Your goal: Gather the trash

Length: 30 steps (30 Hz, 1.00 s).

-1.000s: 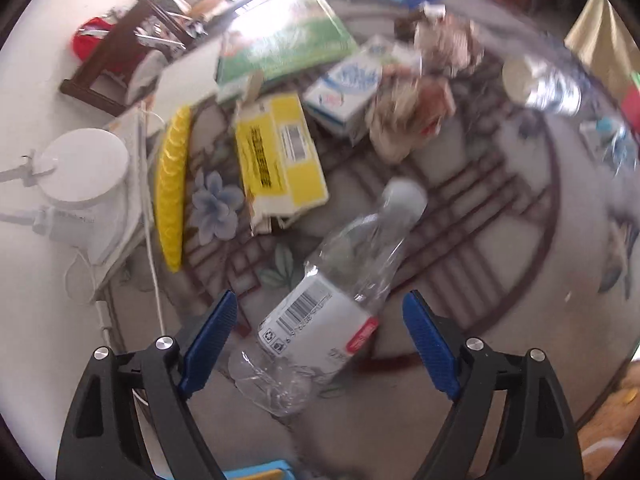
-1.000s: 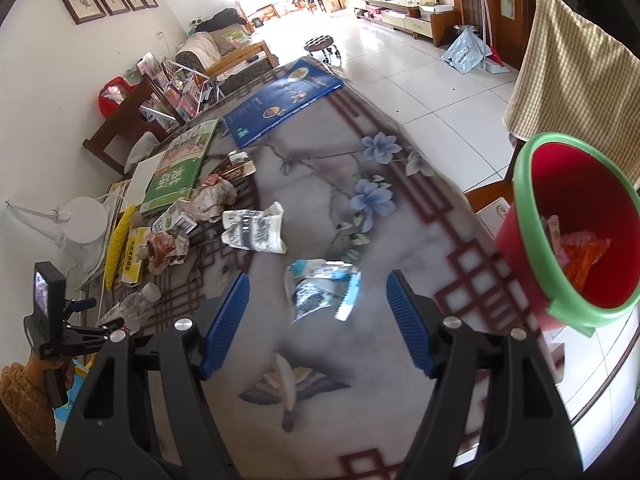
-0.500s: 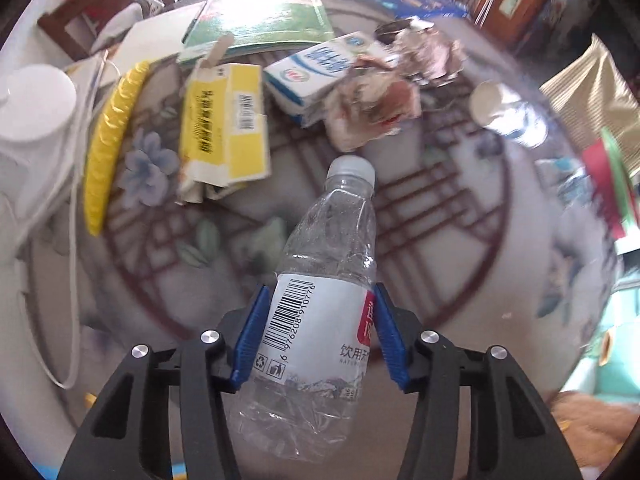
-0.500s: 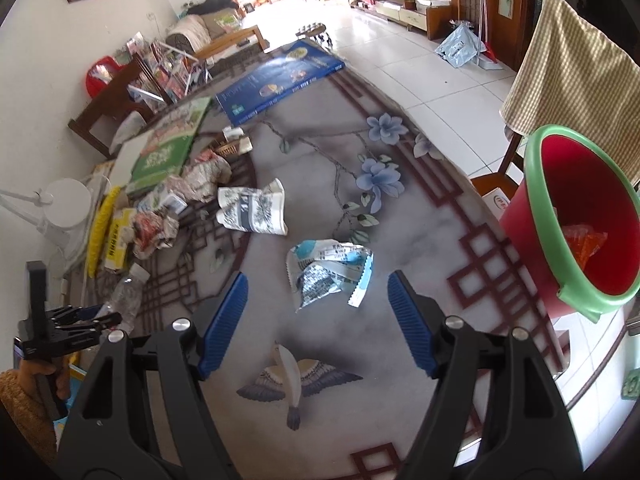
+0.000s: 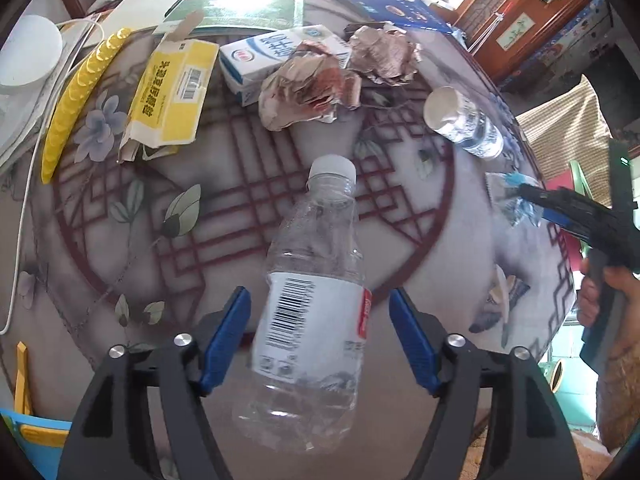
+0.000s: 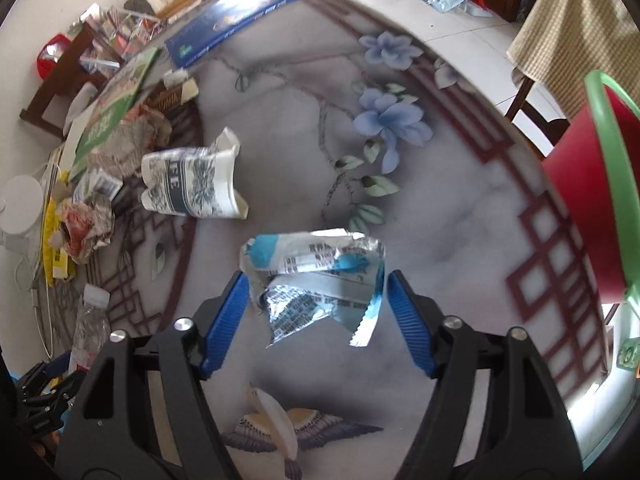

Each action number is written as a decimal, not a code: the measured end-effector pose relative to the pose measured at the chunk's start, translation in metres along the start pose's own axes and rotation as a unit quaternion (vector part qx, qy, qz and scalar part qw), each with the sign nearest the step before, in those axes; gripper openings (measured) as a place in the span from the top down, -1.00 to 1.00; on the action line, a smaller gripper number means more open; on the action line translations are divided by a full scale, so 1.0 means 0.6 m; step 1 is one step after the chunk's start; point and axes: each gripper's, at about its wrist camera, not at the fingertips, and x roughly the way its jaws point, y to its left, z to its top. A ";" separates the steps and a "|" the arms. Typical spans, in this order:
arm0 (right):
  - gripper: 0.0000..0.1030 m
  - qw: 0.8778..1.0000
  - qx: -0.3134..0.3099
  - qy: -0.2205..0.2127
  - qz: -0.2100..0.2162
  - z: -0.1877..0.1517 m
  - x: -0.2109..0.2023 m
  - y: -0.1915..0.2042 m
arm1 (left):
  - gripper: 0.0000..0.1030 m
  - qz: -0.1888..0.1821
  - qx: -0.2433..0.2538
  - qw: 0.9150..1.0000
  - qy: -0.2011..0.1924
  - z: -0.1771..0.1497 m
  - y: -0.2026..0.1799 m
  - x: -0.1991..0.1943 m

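The left hand-held gripper (image 5: 320, 336) points steeply down at the round, flower-patterned worktop (image 5: 224, 216), its jaws opening — the clear plastic water bottle with a white cap and barcode label (image 5: 312, 304) lies between the blue pads (image 5: 226, 336), which stand clear of its sides. Beyond it lie a yellow cardboard box (image 5: 170, 92), a white and blue carton (image 5: 276, 60) and two wads of crumpled paper (image 5: 308, 88).

The right hand-held gripper (image 6: 314, 318) is closing around a torn blue and silver foil wrapper (image 6: 316, 280) on the worktop — the left pad touches its edge, the right pad sits just beside it. A crushed paper cup printed in dark blue (image 6: 192, 182) lies farther off, and a red bucket with a green rim (image 6: 592, 200) stands past the worktop's right edge.
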 end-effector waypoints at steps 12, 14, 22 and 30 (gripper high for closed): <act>0.07 0.994 -0.085 0.023 0.070 -0.036 -0.037 0.088 | -0.32 -0.016 -0.013 1.000 0.013 -0.012 -0.010 0.011; 0.08 0.994 -0.079 0.019 0.078 -0.037 -0.044 0.089 | -0.27 -0.016 -0.008 1.000 0.019 -0.014 -0.018 0.017; 0.08 0.993 -0.082 -0.008 0.081 -0.036 -0.073 0.093 | 0.04 -0.016 -0.003 1.000 0.010 -0.017 -0.028 0.019; 0.09 0.987 -0.115 -0.077 0.078 -0.033 -0.138 0.109 | 0.04 -0.018 0.005 0.995 -0.101 0.009 -0.044 -0.050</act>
